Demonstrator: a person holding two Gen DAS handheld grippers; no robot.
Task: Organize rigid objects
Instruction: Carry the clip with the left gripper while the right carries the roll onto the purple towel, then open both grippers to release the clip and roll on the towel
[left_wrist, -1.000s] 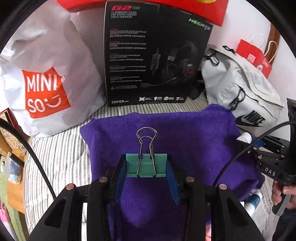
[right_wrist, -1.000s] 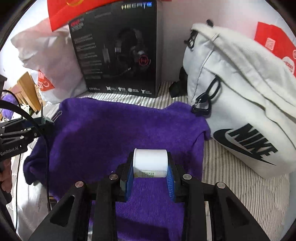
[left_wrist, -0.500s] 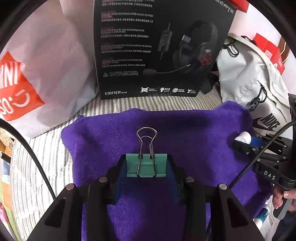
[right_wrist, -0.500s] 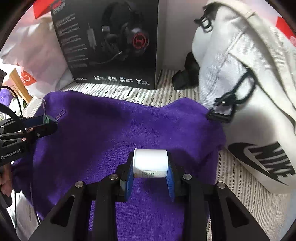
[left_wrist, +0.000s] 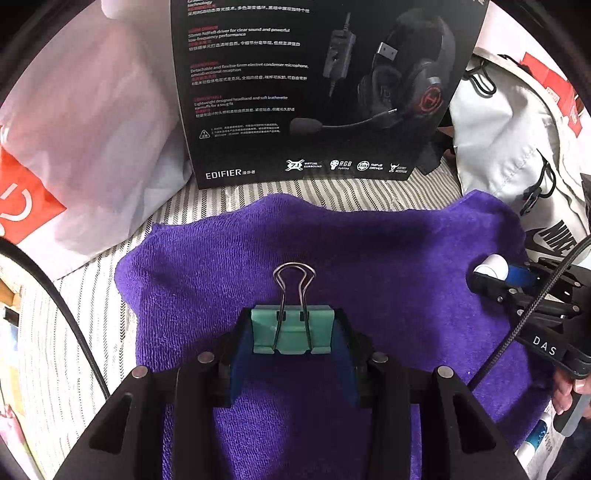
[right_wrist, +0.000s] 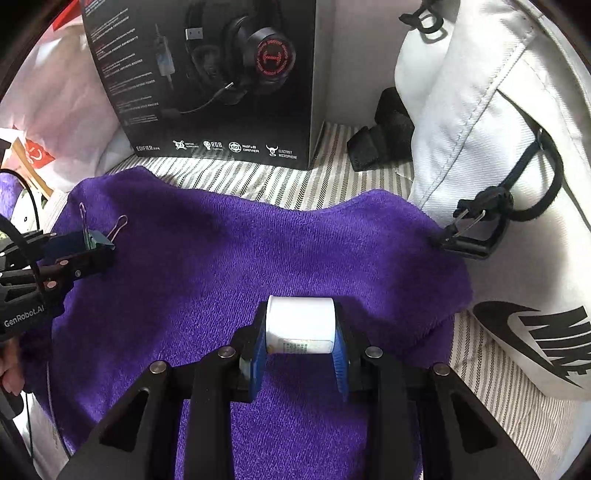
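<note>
Binder clip (left_wrist: 293, 329) between left fingers (left_wrist: 240, 363)

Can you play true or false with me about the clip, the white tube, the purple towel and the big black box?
1. The left tool holds a green binder clip. True.
2. The right tool is empty. False: it is shut on a white tube.
3. Both tools are above the purple towel. True.
4. The black headset box lies flat on the towel. False: it stands upright behind the towel, on the striped sheet.
5. A white Nike bag sits beside the towel. True.
</note>
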